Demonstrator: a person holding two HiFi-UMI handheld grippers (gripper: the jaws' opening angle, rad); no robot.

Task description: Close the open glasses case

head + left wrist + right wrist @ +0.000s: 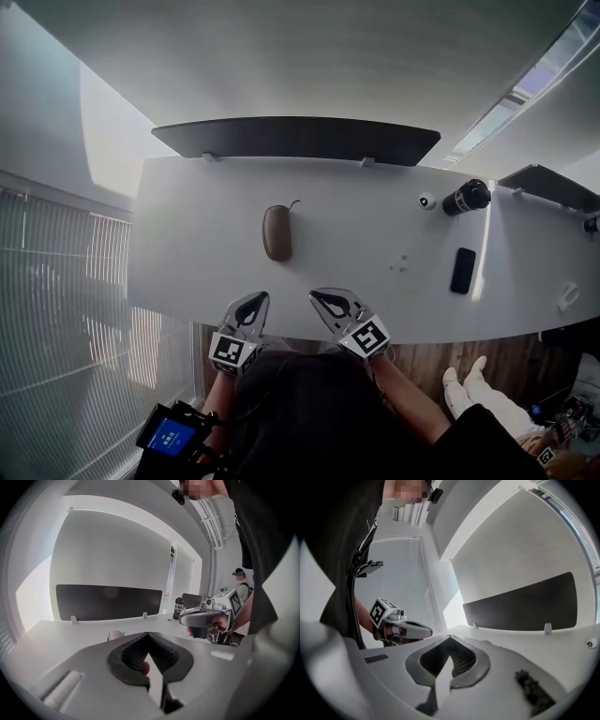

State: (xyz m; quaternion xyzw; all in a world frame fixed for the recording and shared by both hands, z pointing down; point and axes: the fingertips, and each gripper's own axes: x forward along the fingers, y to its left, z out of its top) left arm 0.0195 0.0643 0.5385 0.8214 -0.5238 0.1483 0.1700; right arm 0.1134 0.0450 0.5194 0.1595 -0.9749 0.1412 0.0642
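**Jaws shut and empty on both sides, and the case already looks closed**

Both sets of jaws are pressed together with nothing in them. On your left gripper (149,634) the tips meet, and it's the same deal on your right gripper (450,639). You've got both hanging side by side at the near edge of the table (375,234), tips pointing away from you.

The case (277,232) lies flat out toward the middle of the table. It's well ahead of both tips and roughly in line with the left gripper, so that's the closer one. Neither jaw touches it.

As for the step, in the head view the case reads as one plain brown oval. I can't see a lid standing up or folded out, so my guess is it's shut, which is how the task wants it. It's small in the frame though, and the left gripper view only catches a bit of it past the jaw, so I wouldn't swear to that.

So this fits two stages:
- You're hanging back with the case closed.
- The lid is only a crack open and I can't make that out from here.

Either way, the next move calls for a closer look at the seam before you commit to any reach.
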